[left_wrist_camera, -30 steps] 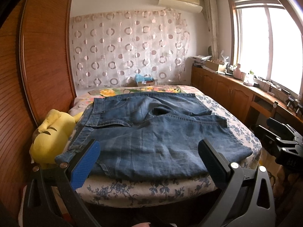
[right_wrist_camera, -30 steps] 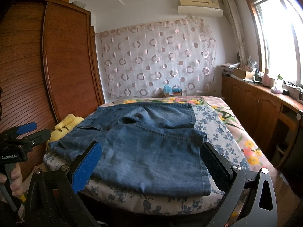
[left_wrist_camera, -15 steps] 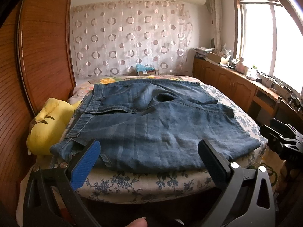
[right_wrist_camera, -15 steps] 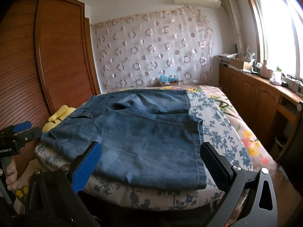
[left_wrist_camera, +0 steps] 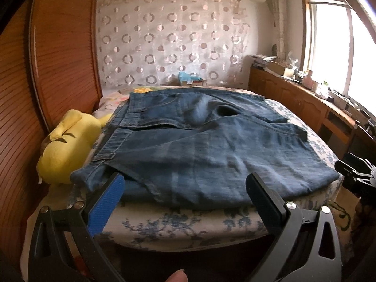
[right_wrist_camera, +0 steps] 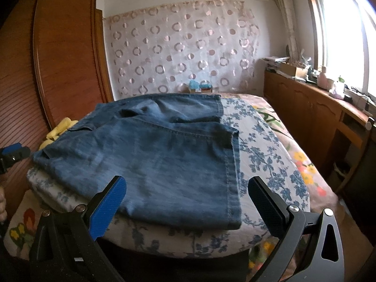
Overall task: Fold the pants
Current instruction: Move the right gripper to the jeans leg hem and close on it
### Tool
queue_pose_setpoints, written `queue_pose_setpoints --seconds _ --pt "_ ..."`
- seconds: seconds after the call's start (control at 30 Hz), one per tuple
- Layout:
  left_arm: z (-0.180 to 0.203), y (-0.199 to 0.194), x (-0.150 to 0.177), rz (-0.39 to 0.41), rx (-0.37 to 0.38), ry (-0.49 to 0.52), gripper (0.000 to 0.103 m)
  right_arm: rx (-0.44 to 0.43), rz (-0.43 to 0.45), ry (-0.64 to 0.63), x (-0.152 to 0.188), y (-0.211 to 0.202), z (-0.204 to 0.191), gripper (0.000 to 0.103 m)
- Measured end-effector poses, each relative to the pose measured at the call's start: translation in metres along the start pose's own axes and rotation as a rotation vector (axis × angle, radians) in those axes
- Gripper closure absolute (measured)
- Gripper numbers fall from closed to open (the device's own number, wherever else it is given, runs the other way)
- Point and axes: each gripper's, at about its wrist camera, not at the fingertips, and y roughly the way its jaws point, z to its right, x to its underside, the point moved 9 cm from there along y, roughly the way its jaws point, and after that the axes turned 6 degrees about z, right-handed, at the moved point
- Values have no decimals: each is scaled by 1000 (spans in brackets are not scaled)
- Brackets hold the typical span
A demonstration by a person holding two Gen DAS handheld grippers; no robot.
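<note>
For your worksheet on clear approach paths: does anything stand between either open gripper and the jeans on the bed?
Nothing visible does. The jeans lie spread on the bed, directly ahead of the left gripper and the right gripper, with only open space between. The yellow plush toy sits off beside the waistband, out of both paths.

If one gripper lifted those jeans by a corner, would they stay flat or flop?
Probably flop: the jeans already lie in soft folds and wrinkles. The layered denim looks thick, so likely heavyish, dragging on the floral bedsheet rather than sliding freely.
</note>
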Motion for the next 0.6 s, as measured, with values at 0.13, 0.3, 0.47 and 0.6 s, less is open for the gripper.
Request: queue_pose_setpoints --seconds 0.13,0.3,0.47,0.6 --pt "-20 5 5 -12 -33 -21 0 24 -27 -4 4 -1 9 0" --pt "-36 10 9 -27 -64 -33 0 45 -71 7 12 -5 17 0" --pt "-44 15 14 -44 -80 -37 0 50 -122 11 19 -11 20 6" --pt "-46 18 19 -56 -81 -39 0 26 -166 25 26 -25 19 13"
